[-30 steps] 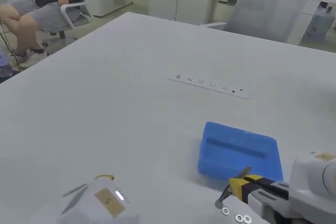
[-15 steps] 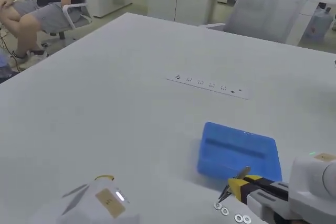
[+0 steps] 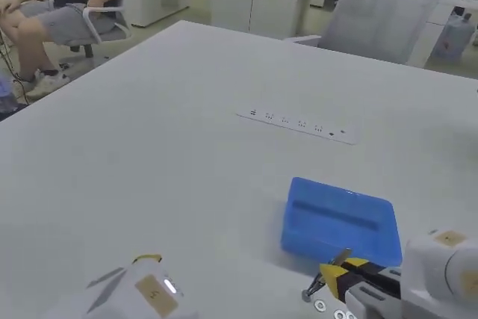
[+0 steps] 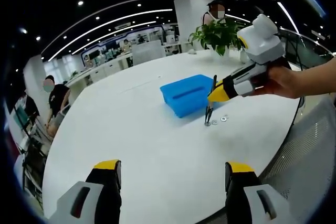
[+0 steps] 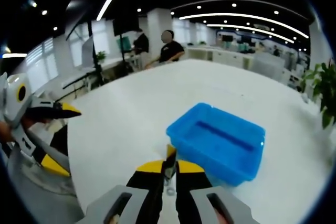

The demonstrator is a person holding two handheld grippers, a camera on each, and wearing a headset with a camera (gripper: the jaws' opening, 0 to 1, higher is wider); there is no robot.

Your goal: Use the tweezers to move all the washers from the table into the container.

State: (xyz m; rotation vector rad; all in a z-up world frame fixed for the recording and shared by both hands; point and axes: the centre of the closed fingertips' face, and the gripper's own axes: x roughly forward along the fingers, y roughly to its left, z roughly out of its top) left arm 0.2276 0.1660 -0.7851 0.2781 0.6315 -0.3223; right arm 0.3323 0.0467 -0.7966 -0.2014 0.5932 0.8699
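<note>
White table (image 3: 187, 147): right gripper (image 5: 169, 169) pinches tweezers (image 4: 210, 100), tips down at washers (image 4: 219, 120) just beside blue container (image 3: 340, 218); left gripper (image 4: 170, 182) jaws spread wide, nothing between

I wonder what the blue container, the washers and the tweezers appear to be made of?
The blue container looks like moulded plastic: uniform saturated colour, soft sheen, rounded rim. The washers look like bare metal, pale silvery rings, though small. The tweezers seem dark metal, thin and straight; finish unclear.

Container (image 3: 340, 218) glossy blue plastic; washers (image 3: 320, 305) shiny metal.
</note>
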